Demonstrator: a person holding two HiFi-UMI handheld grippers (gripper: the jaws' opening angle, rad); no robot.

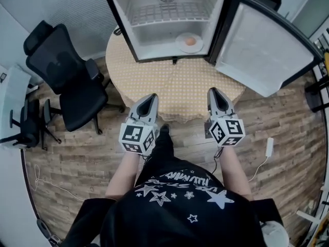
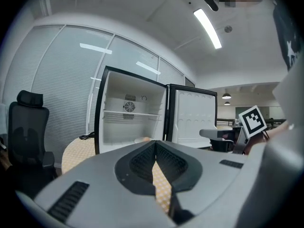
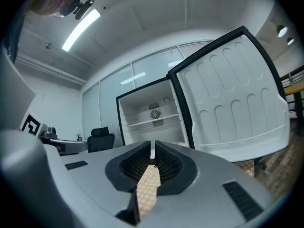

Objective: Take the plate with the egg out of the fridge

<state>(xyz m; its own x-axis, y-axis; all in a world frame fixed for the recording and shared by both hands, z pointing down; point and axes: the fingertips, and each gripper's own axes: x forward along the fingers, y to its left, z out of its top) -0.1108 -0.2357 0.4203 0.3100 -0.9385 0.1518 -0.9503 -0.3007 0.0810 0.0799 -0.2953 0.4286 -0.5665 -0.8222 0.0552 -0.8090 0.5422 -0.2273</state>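
The round table is being covered by a dotted cloth, and the fridge is being carried on it, its door swung wide to the right. The left gripper and right gripper are being held over the table's near edge, jaws pressed together on nothing. The plate is being shown on the fridge floor, at the right side, with the egg on it
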